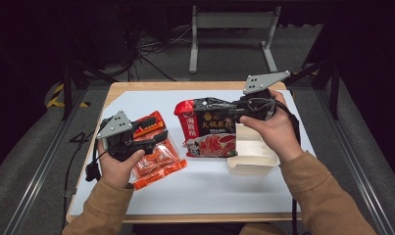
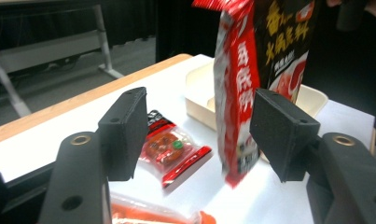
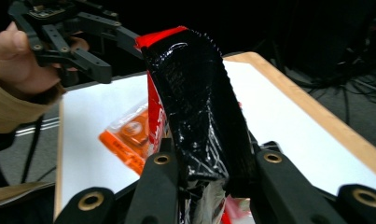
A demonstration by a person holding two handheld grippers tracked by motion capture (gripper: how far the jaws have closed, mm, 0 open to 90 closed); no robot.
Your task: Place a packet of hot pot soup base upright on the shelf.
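Observation:
My right gripper (image 1: pixel 235 110) is shut on one end of a large black and red printed bag (image 1: pixel 209 128), which it holds up off the white table cover. In the right gripper view the glossy bag (image 3: pixel 190 93) rises from between the closed jaws of the right gripper (image 3: pixel 209 158). My left gripper (image 1: pixel 153 134) hovers open over orange and red snack packets (image 1: pixel 157 162) at the left. Its view looks between its spread pads (image 2: pixel 125 133) at a small red packet (image 2: pixel 174 149) on the table and the hanging bag (image 2: pixel 237 84) farther off. Nothing sits between the jaws of the left gripper (image 2: pixel 204 135).
A cream open box (image 1: pixel 254 159) lies on the white cover (image 1: pixel 209 191) under my right hand, behind the bag in the left gripper view as a low cream box (image 2: pixel 197 91). The wooden table edge (image 1: pixel 195 85) runs at the back. A grey metal stand (image 1: pixel 232 22) and cables lie on the floor beyond.

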